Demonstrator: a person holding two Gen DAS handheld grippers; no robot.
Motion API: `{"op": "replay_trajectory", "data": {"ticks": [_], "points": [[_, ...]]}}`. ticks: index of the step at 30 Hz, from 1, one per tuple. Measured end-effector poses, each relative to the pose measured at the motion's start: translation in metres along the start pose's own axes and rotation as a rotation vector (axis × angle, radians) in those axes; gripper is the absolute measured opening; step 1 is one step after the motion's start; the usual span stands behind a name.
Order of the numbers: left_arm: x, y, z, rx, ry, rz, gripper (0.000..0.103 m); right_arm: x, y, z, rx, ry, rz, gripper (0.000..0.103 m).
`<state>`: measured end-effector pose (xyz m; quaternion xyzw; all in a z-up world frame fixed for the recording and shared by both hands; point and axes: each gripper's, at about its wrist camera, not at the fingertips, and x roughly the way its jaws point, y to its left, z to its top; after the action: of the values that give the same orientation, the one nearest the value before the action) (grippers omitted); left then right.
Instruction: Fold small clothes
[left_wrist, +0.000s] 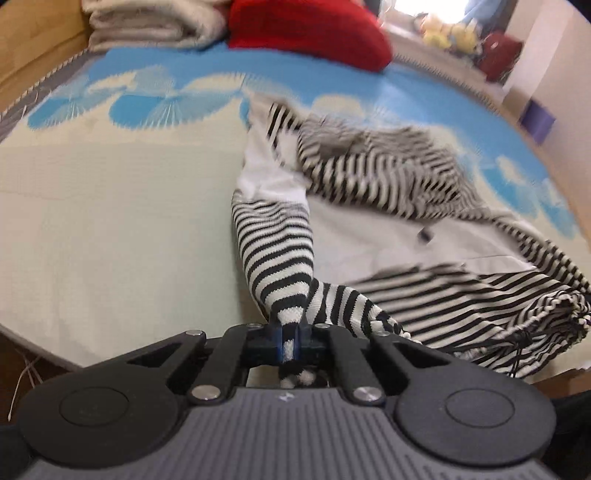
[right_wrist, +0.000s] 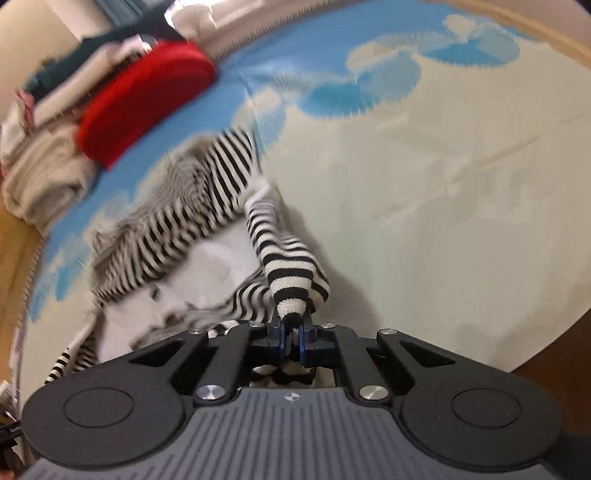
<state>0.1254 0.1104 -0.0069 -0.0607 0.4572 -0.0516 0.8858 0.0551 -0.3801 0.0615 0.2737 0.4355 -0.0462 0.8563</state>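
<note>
A black-and-white striped garment (left_wrist: 388, 177) with white panels lies crumpled on a cream and blue patterned bedsheet (left_wrist: 110, 221). My left gripper (left_wrist: 290, 341) is shut on a bunched striped end of it, which stretches away from the jaws. My right gripper (right_wrist: 291, 338) is shut on another striped end of the striped garment (right_wrist: 207, 206), with cloth poking out behind the jaws. The rest of the garment trails to the left in the right wrist view, blurred by motion.
A red folded cloth (left_wrist: 310, 29) and a stack of beige folded clothes (left_wrist: 155, 26) lie at the far side of the bed. They also show in the right wrist view, red cloth (right_wrist: 147, 99) and beige stack (right_wrist: 44, 177). Soft toys (left_wrist: 450, 33) sit beyond.
</note>
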Motion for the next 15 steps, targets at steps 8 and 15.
{"op": "replay_trajectory", "data": {"ticks": [8, 15], "points": [[-0.086, -0.007, 0.005, 0.067, -0.072, -0.104, 0.005, -0.091, 0.0, 0.011, -0.005, -0.111, 0.109, 0.004], [-0.107, 0.0, 0.006, 0.066, -0.078, -0.183, 0.005, -0.166, -0.003, -0.005, 0.043, -0.155, 0.137, 0.004]]}}
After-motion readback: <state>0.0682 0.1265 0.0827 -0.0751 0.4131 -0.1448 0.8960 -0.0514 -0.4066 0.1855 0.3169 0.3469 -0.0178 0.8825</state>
